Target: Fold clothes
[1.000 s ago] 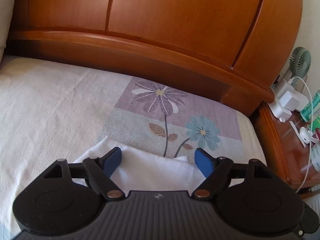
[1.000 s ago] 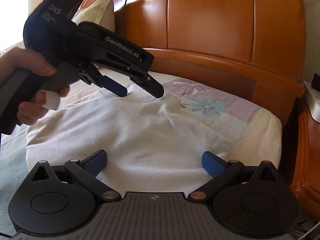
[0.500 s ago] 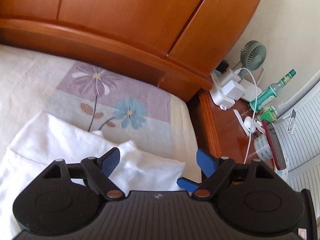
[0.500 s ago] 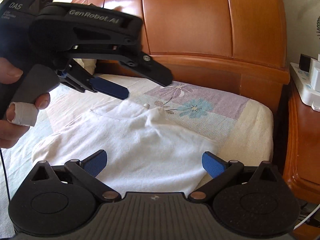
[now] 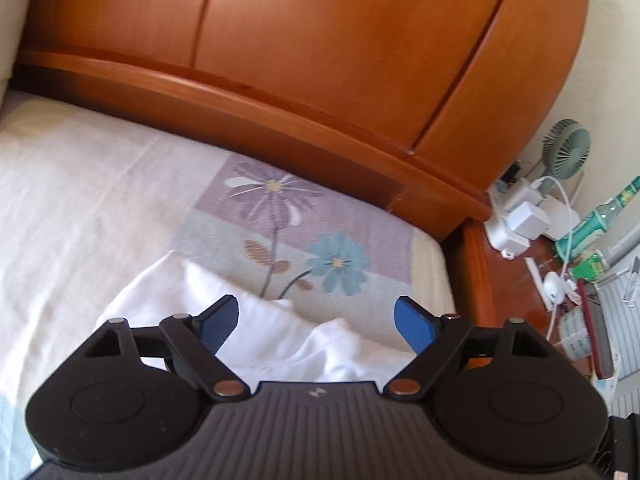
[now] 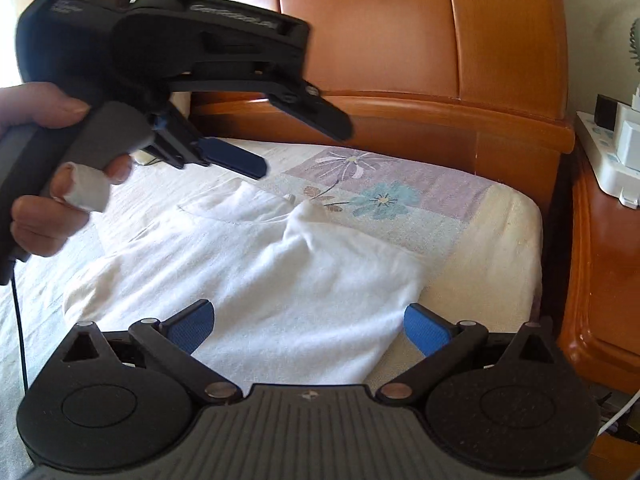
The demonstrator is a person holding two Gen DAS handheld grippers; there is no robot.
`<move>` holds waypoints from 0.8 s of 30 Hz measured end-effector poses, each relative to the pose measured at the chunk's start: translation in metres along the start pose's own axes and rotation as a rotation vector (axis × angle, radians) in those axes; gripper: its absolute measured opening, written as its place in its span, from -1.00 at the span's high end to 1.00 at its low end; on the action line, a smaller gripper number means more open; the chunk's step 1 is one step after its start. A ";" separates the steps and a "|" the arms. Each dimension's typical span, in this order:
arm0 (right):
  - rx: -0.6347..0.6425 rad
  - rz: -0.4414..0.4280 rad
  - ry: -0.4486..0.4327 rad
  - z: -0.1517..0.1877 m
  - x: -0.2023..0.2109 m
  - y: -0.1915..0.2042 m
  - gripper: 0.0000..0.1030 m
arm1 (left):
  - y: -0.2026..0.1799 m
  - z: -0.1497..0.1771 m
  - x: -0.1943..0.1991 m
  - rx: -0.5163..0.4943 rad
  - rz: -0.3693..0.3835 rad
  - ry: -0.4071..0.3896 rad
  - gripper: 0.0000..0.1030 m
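Two hand-held grippers: both are hovering over a bed, black plastic bodies with ribbed housings and blue textured pads.
Left hand-held gripper: its jaws are standing wide apart with nothing between the pads; white cloth is lying below them, untouched.
Left hand-held gripper, seen from the right wrist: it is hanging clear above the garment, gripped by a hand with a white wrap around one finger.
Right hand-held gripper: its jaws are gaping wide over the near edge of the cloth, clasping nothing.
White garment: soft, thin knit, lying flat on the bed near the headboard, partly folded, with a rumpled ridge running across its upper part and a rounded neckline showing.
Bedspread: cream woven fabric, carrying a lilac patch with purple and blue flowers just beyond the garment.
Headboard: glossy reddish wood, curved panels.
Nightstand: matching polished wood beside the bed, holding white chargers, a green bottle and a small round fan.
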State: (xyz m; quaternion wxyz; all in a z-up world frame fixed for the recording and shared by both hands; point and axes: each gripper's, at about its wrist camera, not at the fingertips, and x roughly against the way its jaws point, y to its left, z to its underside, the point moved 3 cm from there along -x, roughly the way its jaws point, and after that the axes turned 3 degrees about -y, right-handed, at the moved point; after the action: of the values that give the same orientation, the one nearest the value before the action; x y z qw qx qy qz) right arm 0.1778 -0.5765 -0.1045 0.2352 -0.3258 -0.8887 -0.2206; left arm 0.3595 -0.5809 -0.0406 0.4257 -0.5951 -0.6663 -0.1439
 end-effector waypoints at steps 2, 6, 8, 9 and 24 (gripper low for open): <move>-0.019 -0.003 0.000 0.001 0.001 0.000 -1.00 | 0.016 0.010 0.002 0.033 -0.045 0.018 -0.66; -0.030 -0.012 -0.008 0.008 0.008 0.006 -1.00 | 0.038 0.027 -0.004 0.073 -0.142 0.039 -0.65; -0.034 -0.022 -0.012 0.012 0.013 0.011 -1.00 | 0.035 0.032 0.011 0.045 -0.162 0.008 -0.65; -0.032 -0.027 -0.015 0.015 0.016 0.015 -1.00 | 0.032 0.035 0.023 0.027 -0.152 -0.026 -0.66; 0.092 -0.060 -0.011 0.058 0.058 0.072 -1.00 | 0.061 0.115 0.075 0.073 -0.256 -0.025 -0.76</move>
State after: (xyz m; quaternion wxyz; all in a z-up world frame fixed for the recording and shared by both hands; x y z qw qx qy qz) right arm 0.1719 -0.4680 -0.1008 0.2382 -0.2890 -0.9086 -0.1847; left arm 0.3749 -0.4347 -0.0733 0.4167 -0.4911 -0.7469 -0.1652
